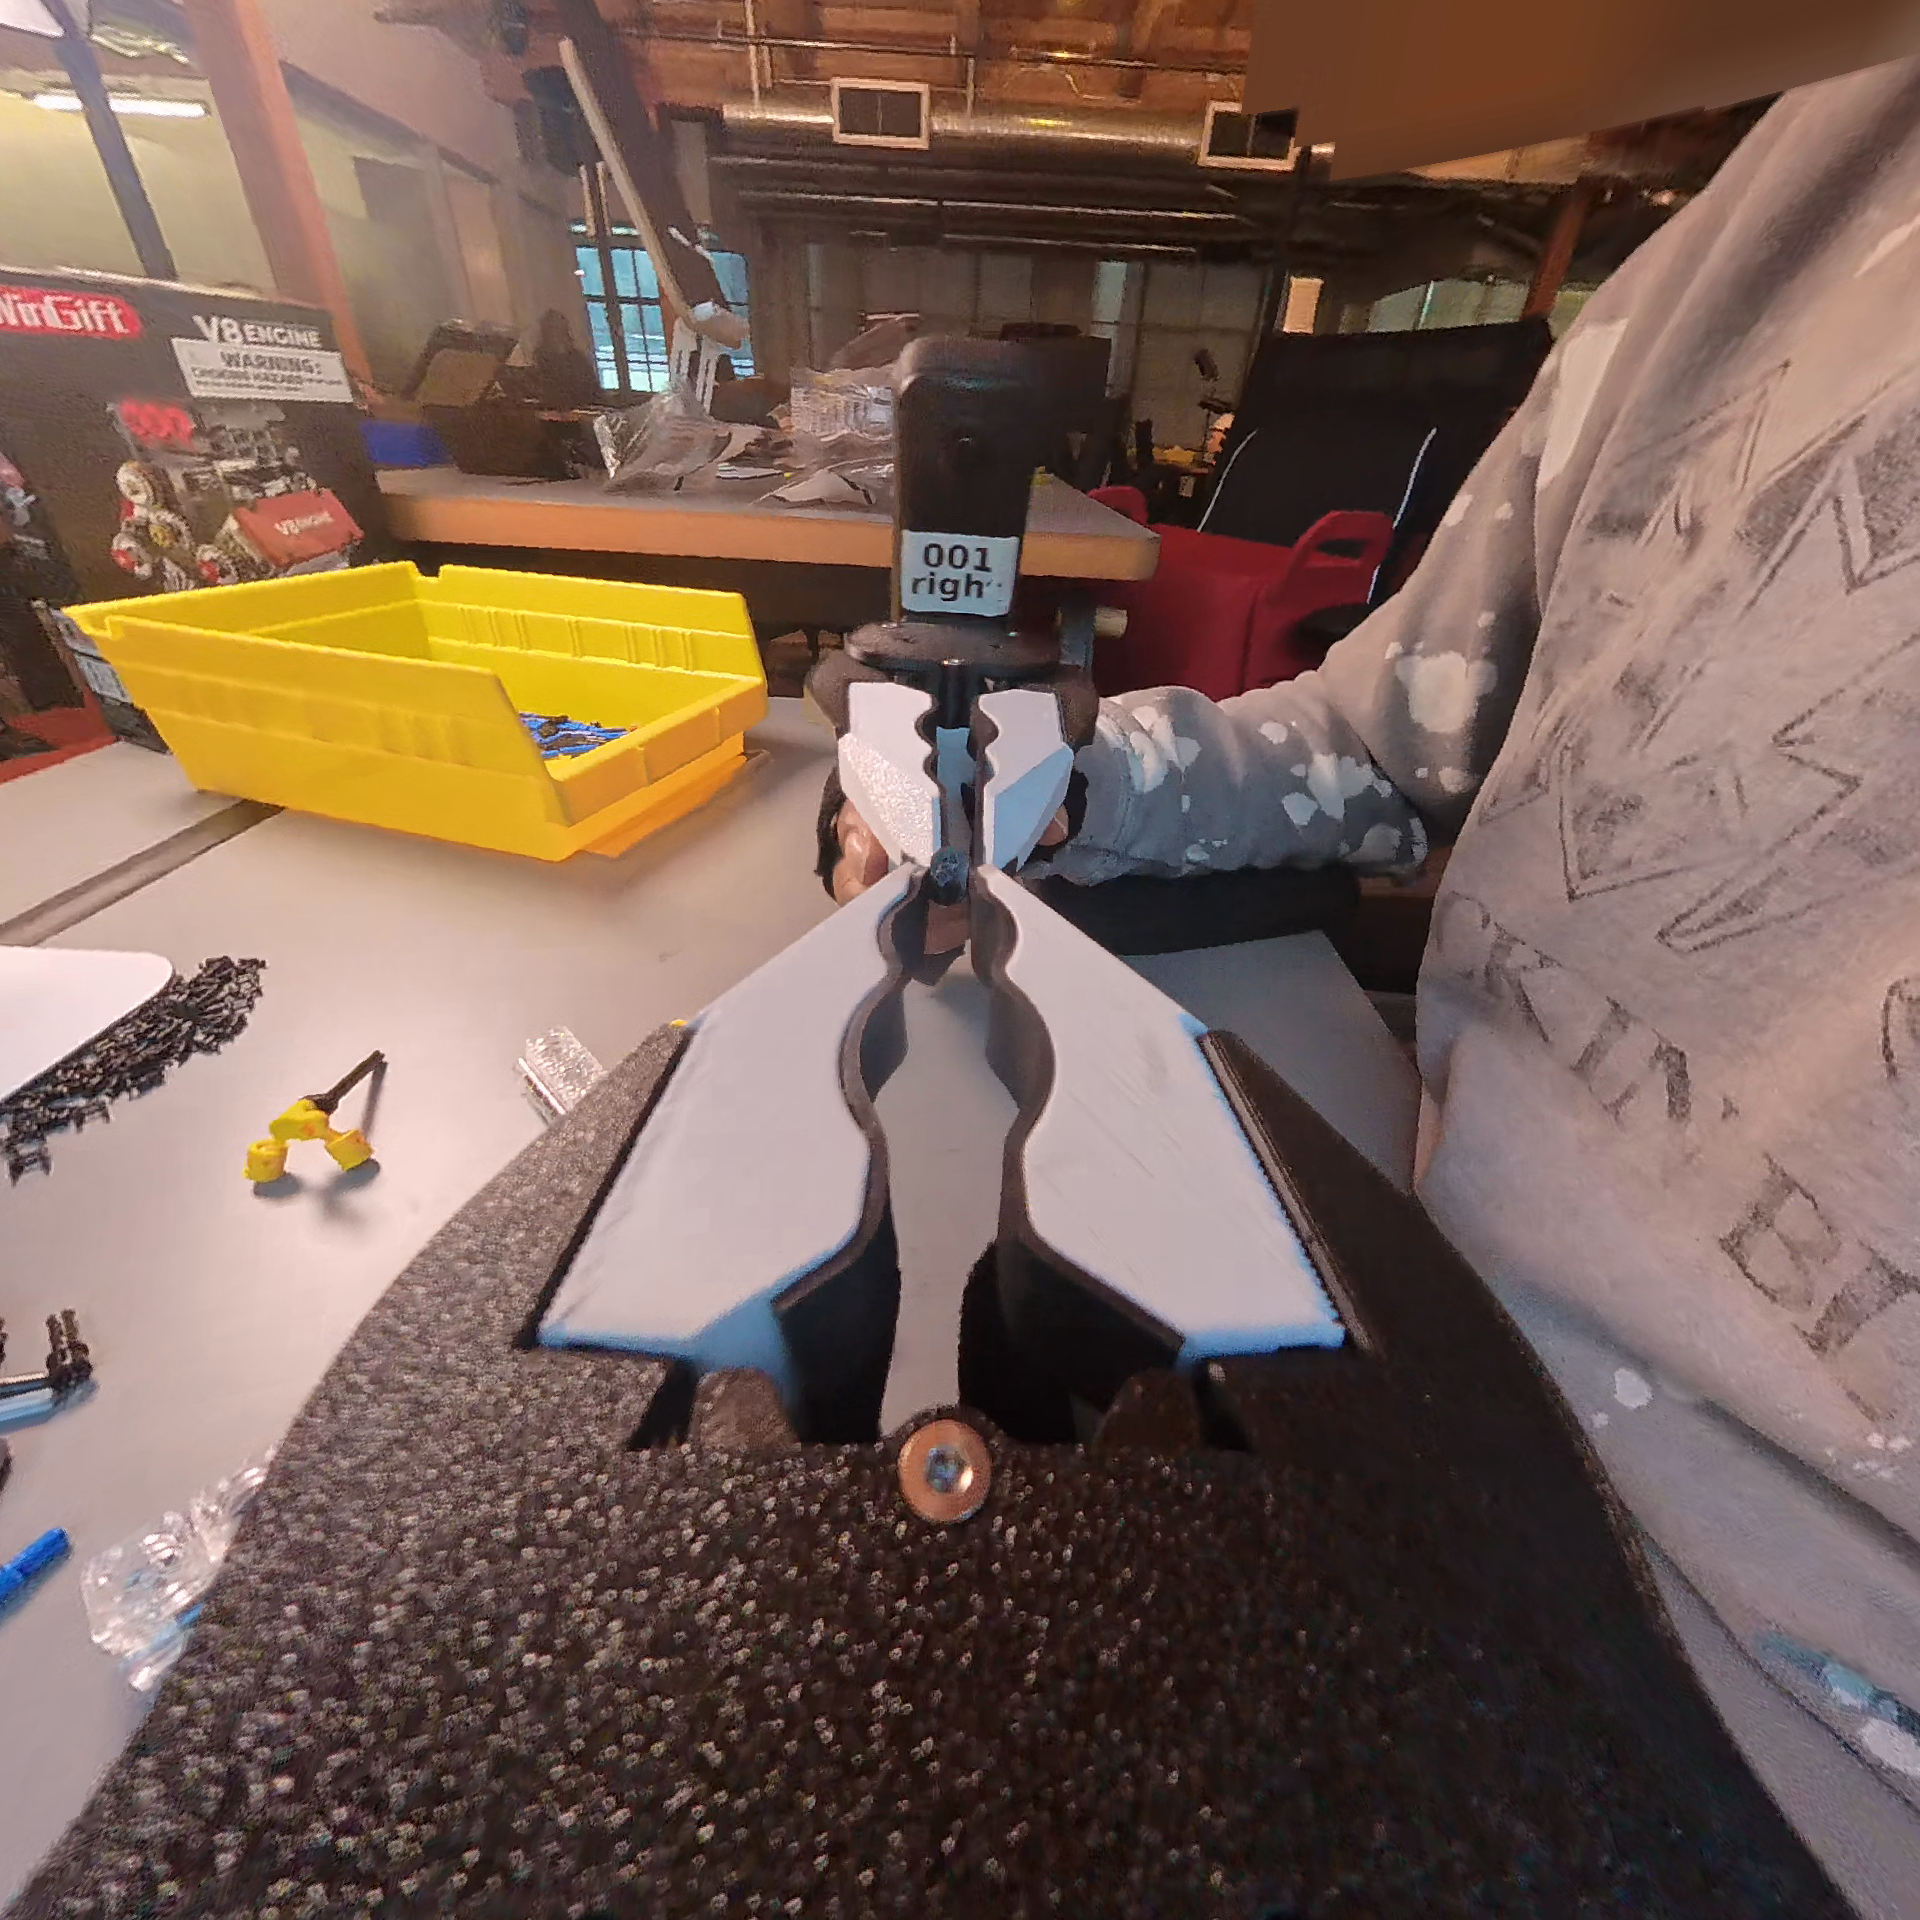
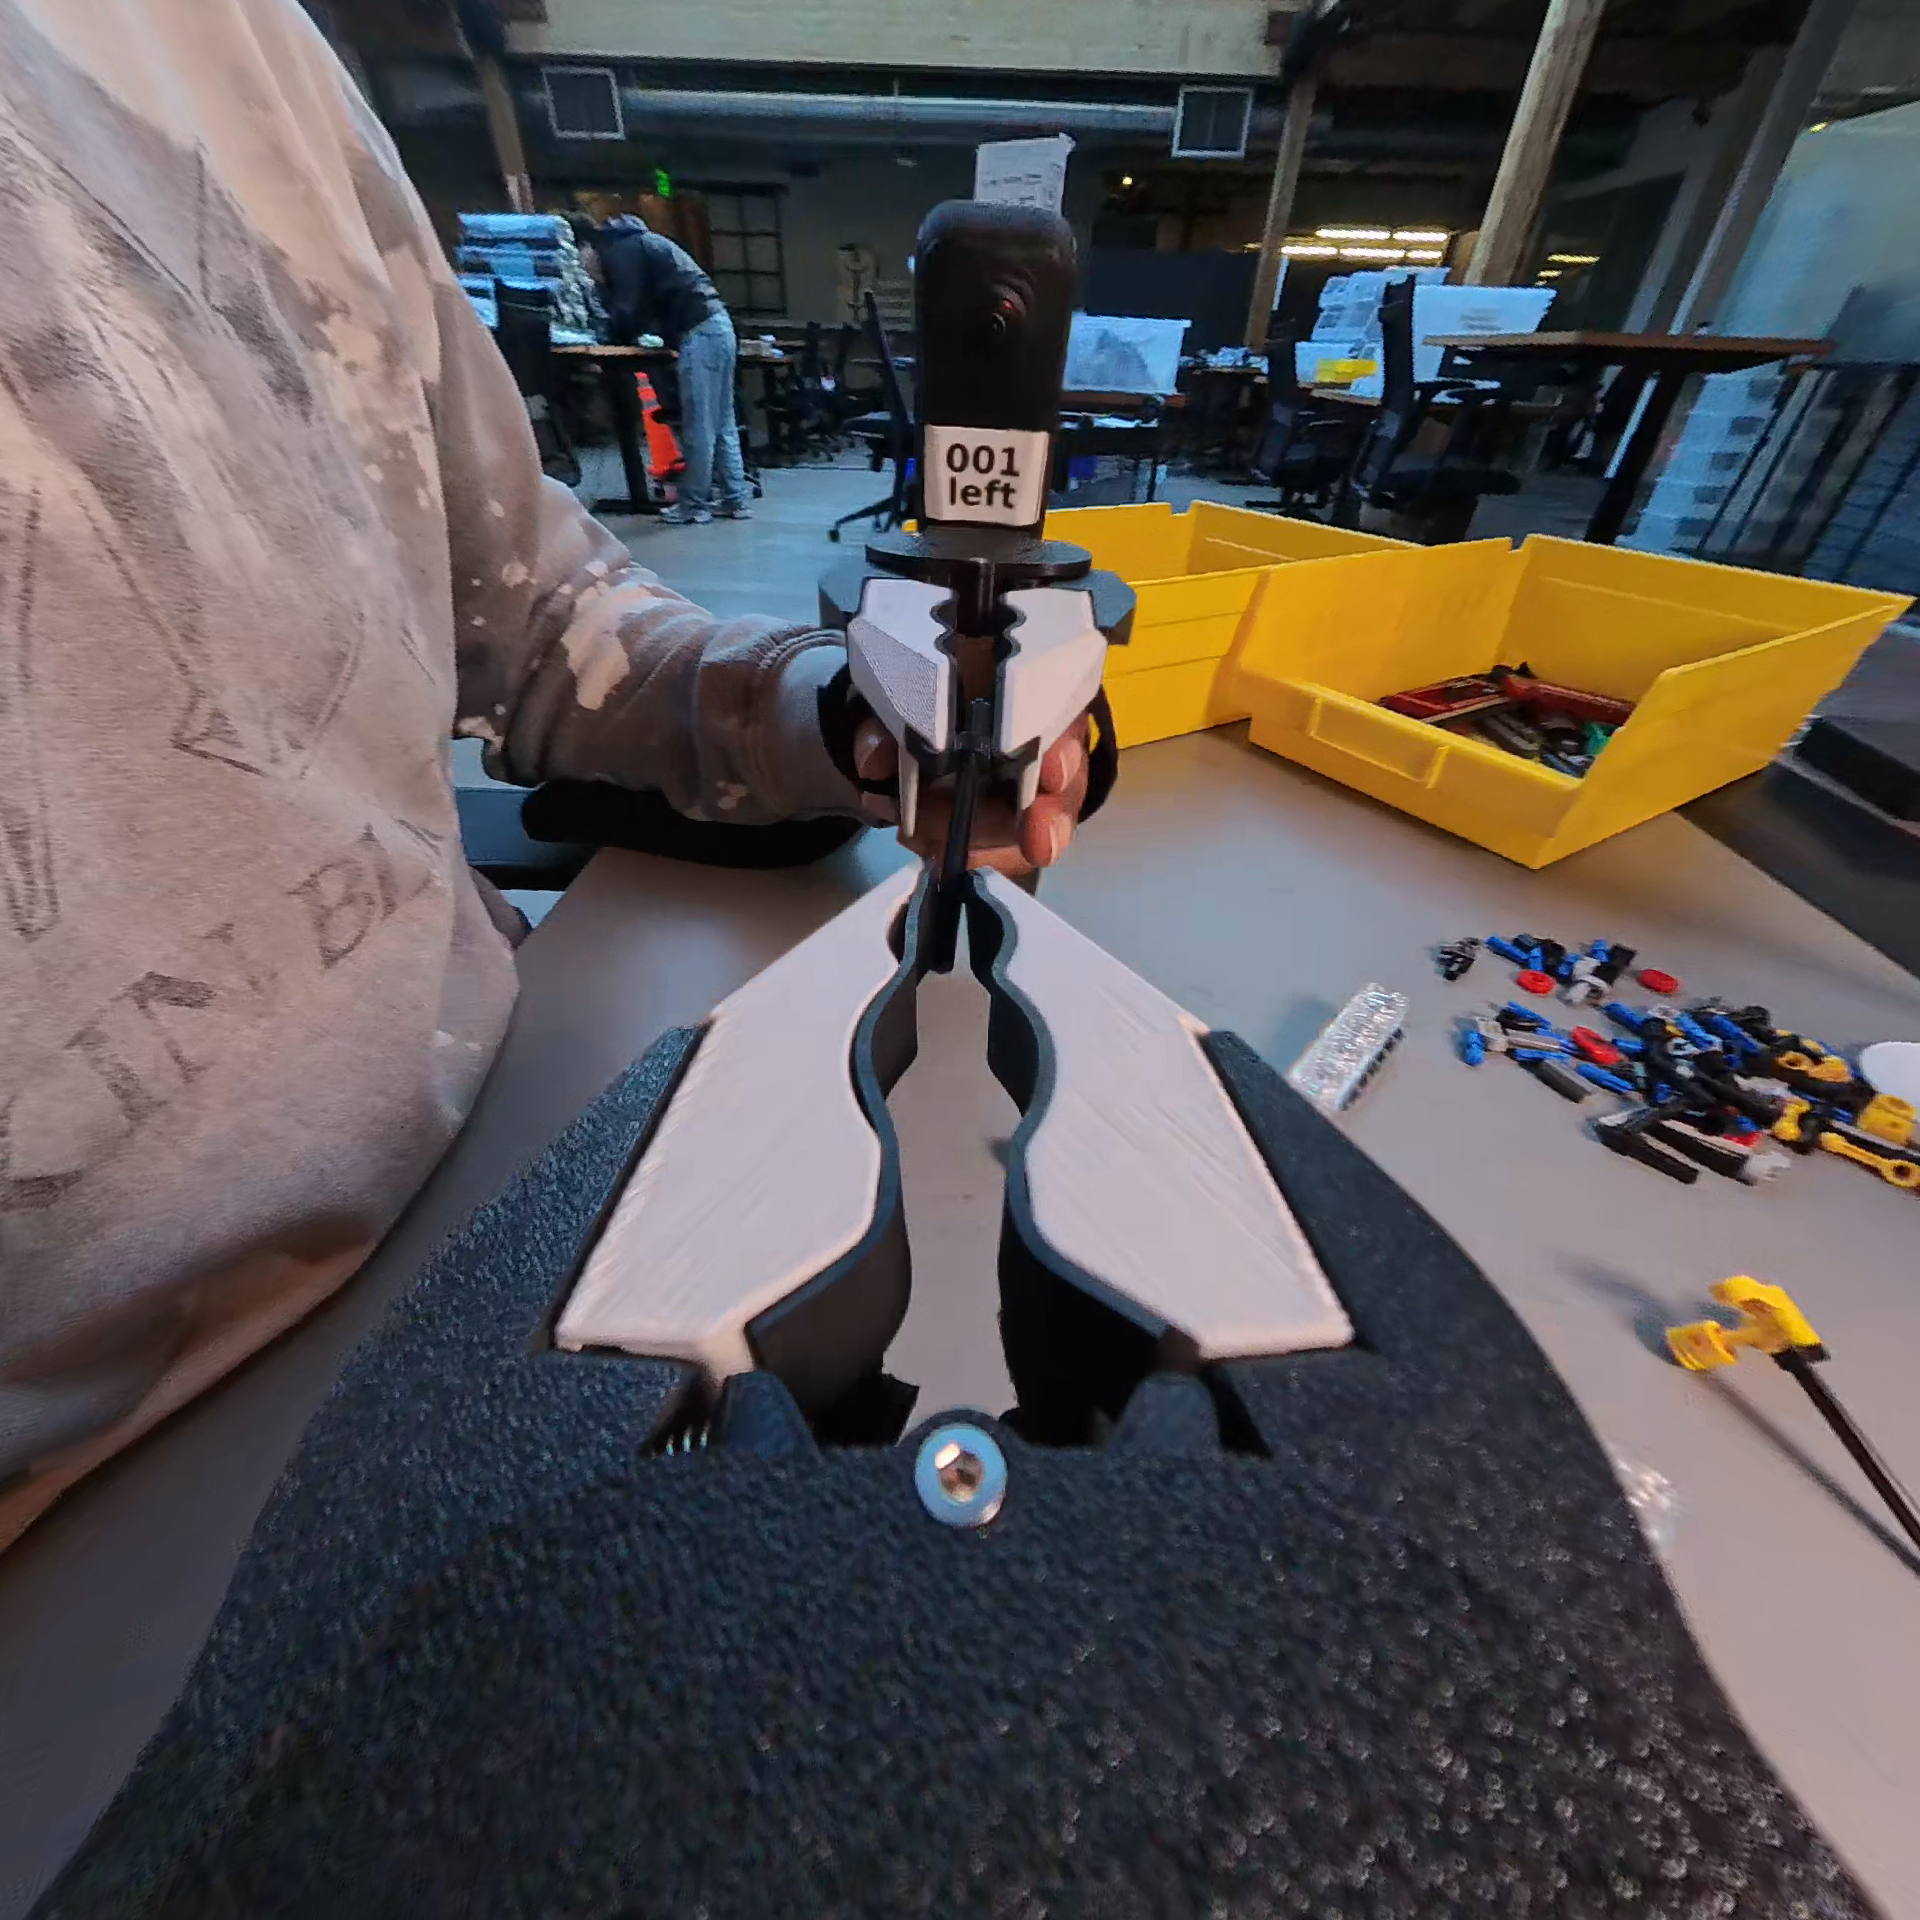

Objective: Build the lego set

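Observation:
A thin black axle (image 2: 961,821) spans the gap between my two grippers, which face each other tip to tip above the grey table (image 2: 1195,935). My right gripper (image 2: 943,896) is shut on its near end. My left gripper (image 1: 948,885) is shut on the other end, which shows end-on as a small black knob (image 1: 948,865). In the left wrist view the right gripper (image 1: 956,831) is straight ahead, held by a hand. In the right wrist view the left gripper (image 2: 971,774) is straight ahead, also in a hand. The axle's middle is partly hidden by the fingers.
A yellow bin (image 1: 343,717) holds blue parts, and two more yellow bins (image 2: 1351,727) stand far right. On the table lie a heap of black pins (image 1: 135,1029), a yellow-and-black piece (image 1: 312,1132), mixed small parts (image 2: 1662,1049) and a clear plastic piece (image 2: 1351,1044). The person's grey sweatshirt (image 1: 1662,831) is close. Less than 4 cm separates the two grippers' tips. Left tips and right tips are each some 20 cm from the yellow-and-black piece (image 1: 312,1132). The right camera catches it too, in the right wrist view (image 2: 1728,1309).

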Action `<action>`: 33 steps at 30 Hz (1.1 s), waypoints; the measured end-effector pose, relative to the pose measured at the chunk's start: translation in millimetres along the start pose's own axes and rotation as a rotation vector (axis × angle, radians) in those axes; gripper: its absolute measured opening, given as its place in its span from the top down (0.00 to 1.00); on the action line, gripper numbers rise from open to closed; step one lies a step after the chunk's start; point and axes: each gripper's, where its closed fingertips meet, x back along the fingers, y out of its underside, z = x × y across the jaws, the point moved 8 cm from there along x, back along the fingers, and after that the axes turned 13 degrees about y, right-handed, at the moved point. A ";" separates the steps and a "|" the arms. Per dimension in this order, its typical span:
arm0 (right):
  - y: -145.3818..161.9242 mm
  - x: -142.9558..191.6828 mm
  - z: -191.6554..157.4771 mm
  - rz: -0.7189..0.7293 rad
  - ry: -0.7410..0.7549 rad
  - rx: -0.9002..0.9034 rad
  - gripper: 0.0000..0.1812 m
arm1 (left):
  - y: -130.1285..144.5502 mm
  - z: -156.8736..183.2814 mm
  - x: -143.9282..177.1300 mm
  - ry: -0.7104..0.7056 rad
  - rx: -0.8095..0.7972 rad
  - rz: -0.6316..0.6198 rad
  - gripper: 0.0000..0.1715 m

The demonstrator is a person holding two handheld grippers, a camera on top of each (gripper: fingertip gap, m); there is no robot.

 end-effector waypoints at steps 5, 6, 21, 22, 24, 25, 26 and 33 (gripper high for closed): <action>-1.1 1.4 -5.2 -0.007 -0.084 -0.061 0.97 | -2.0 9.8 -5.2 0.028 -0.089 -0.028 0.96; -1.9 1.6 -5.7 -0.006 -0.097 -0.072 0.97 | -2.4 11.1 -5.6 0.032 -0.103 -0.027 0.96; -4.4 3.5 7.8 -0.003 0.225 0.203 0.98 | 11.4 -19.8 2.3 -0.064 0.299 0.140 0.91; -3.9 3.3 8.1 -0.007 0.240 0.223 0.98 | 13.1 -21.1 1.9 -0.068 0.317 0.142 0.91; -1.3 2.7 8.7 -0.027 0.263 0.268 0.98 | 14.9 -23.6 2.0 -0.068 0.354 0.154 0.91; 0.4 2.1 9.0 -0.038 0.270 0.286 0.98 | 15.6 -25.3 2.3 -0.070 0.372 0.161 0.92; 1.9 1.5 9.4 -0.046 0.280 0.300 0.98 | 16.3 -26.7 2.7 -0.072 0.388 0.164 0.92; 6.2 0.1 13.0 -0.049 0.307 0.323 0.98 | 19.5 -31.9 4.7 -0.069 0.444 0.179 0.94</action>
